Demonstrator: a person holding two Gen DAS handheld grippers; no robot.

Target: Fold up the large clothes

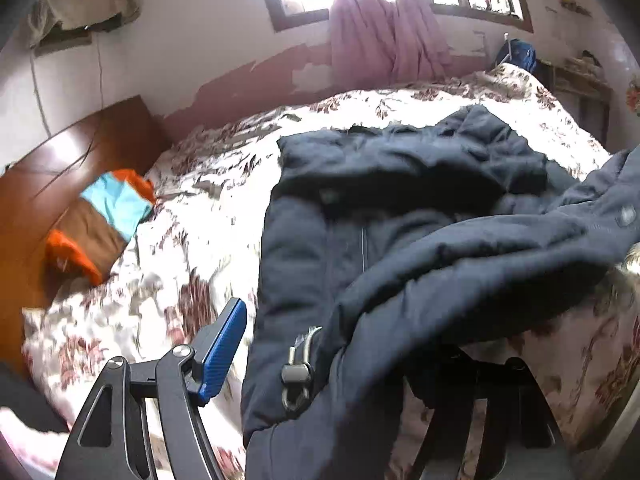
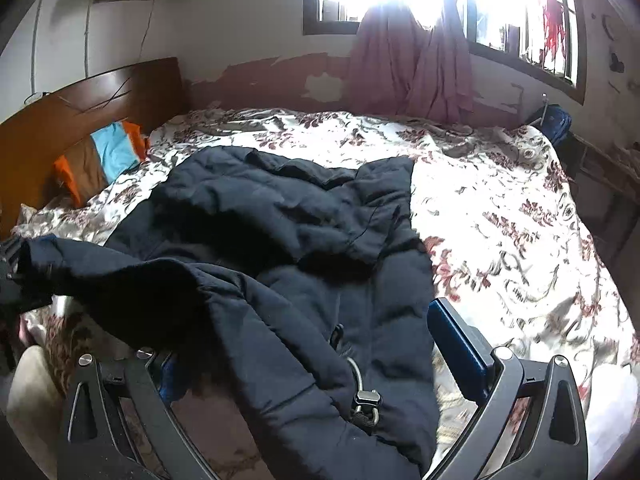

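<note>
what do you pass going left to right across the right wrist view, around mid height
wooden headboard → orange and blue pillow → dark navy coat → floral bedspread → blue bag at the bed's far corner

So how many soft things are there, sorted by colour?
Navy: 1, the coat
Pink: 1, the curtain
Flowery white: 1, the bedspread
Orange, blue and brown: 1, the pillow
Total: 4
</note>
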